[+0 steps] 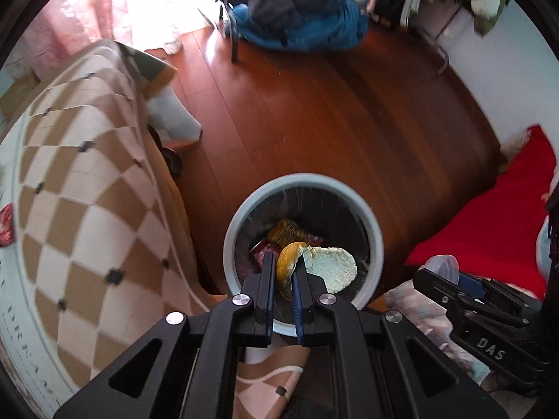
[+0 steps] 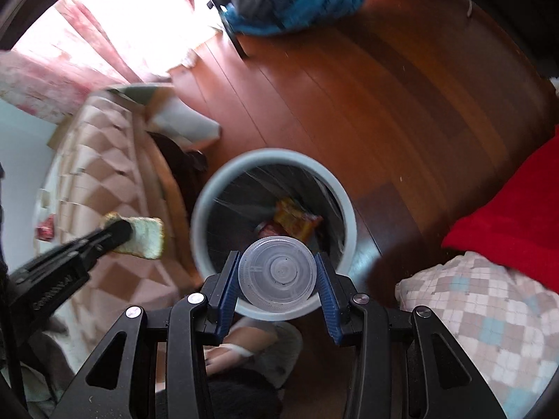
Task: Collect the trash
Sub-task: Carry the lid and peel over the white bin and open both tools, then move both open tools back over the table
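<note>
Progress: I judged the collecting partly done; some trash already lay in the bin (image 2: pixel 206 209), two more pieces were in my tongs, not yet dropped.
Left tongs (image 1: pixel 283 272): closed on an orange peel (image 1: pixel 288 265), orange skin to the left, pale pith to the right, lower centre of the left wrist view, over the bin's mouth.
Right tongs (image 2: pixel 277 272): clamped on a clear plastic lid (image 2: pixel 277 272), flat face toward the camera, lower centre of the right wrist view, over the near rim of the bin.
In the bin: a yellow-red snack wrapper (image 2: pixel 295 218) and something dark red below it, too unclear to name.
Left to do: release both pieces; a small red-patterned scrap (image 1: pixel 5 223) lay on the bed (image 1: pixel 87 181) at the far left edge, possibly trash, I could not tell.
Count: one bin, one peel, one lid, one plain wrapper, two tongs.
Floor (image 1: pixel 332 122): no loose trash that I could make out.
</note>
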`<state>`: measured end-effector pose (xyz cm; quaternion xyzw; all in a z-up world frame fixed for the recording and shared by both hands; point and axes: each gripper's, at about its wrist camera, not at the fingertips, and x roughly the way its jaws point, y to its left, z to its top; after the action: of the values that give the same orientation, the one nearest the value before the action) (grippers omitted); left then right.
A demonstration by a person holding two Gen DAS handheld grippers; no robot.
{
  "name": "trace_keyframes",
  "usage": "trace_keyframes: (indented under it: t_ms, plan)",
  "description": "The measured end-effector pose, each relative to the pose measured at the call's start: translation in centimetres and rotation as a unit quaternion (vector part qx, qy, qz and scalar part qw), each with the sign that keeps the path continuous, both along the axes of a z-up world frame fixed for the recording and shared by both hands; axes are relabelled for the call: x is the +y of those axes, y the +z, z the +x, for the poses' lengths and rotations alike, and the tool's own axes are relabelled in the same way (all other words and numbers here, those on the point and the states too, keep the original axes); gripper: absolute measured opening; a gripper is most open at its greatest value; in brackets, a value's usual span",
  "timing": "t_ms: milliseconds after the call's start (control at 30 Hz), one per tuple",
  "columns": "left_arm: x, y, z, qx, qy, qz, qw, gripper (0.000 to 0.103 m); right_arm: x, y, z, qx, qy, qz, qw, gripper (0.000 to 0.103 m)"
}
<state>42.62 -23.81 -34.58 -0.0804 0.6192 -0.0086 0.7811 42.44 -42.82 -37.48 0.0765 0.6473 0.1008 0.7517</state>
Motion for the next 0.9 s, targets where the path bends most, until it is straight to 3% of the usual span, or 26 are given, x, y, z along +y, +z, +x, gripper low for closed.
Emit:
trace_keyframes:
  t_ms: [267, 300, 367, 400, 433, 533, 567, 600, 633, 667, 767, 900]
  plan:
    - [-1.0, -4.0, 1.0, 0.040, -0.006, 0.023, 0.9989, 0.012, -0.3, -6.6, 1.9, 0.046, -0.002, -0.013, 0.999, 0.044]
    - [-1.1, -4.2, 1.3, 0.042, -0.006, 0.026, 0.9988, 0.019, -0.4, -7.1, 2.1, 0.049, -0.004, -0.015, 0.999, 0.045]
    - [-1.1, -4.5, 1.4, 0.042, -0.004, 0.031, 0.9986, 0.042, -0.4, -7.8, 2.3, 0.054, -0.005, -0.016, 0.998, 0.047]
    - [-1.1, -4.7, 1.3, 0.041, -0.002, 0.034, 0.9986, 0.061, -0.4, -8.0, 2.4, 0.056, -0.006, -0.018, 0.998, 0.054]
    - [-1.0, -4.7, 1.2, 0.039, -0.001, 0.036, 0.9986, 0.070, -0.5, -8.1, 2.5, 0.056, -0.007, -0.019, 0.998, 0.059]
    - [-0.7, -4.9, 1.0, 0.038, 0.005, 0.041, 0.9984, 0.072, -0.8, -8.1, 2.5, 0.053, -0.010, -0.027, 0.998, 0.073]
    - [-0.8, -4.9, 1.0, 0.038, 0.006, 0.041, 0.9984, 0.075, -1.0, -8.1, 2.5, 0.053, -0.012, -0.028, 0.998, 0.084]
    - [-0.4, -5.0, 0.8, 0.038, 0.007, 0.043, 0.9983, 0.083, -1.1, -7.9, 2.4, 0.053, -0.015, -0.030, 0.998, 0.091]
    - [-0.5, -4.9, 0.8, 0.037, 0.008, 0.045, 0.9983, 0.093, -1.3, -7.7, 2.4, 0.050, -0.017, -0.033, 0.998, 0.091]
    - [-0.5, -4.8, 0.7, 0.035, 0.008, 0.046, 0.9983, 0.095, -1.3, -7.3, 2.3, 0.047, -0.019, -0.037, 0.998, 0.092]
    - [-0.5, -4.2, 0.5, 0.031, 0.006, 0.052, 0.9981, 0.097, -1.7, -6.5, 2.0, 0.042, -0.022, -0.050, 0.998, 0.103]
    - [-0.3, -3.0, 0.2, 0.017, 0.006, 0.064, 0.9978, 0.102, -2.0, -5.1, 1.4, 0.036, -0.026, -0.059, 0.997, 0.103]
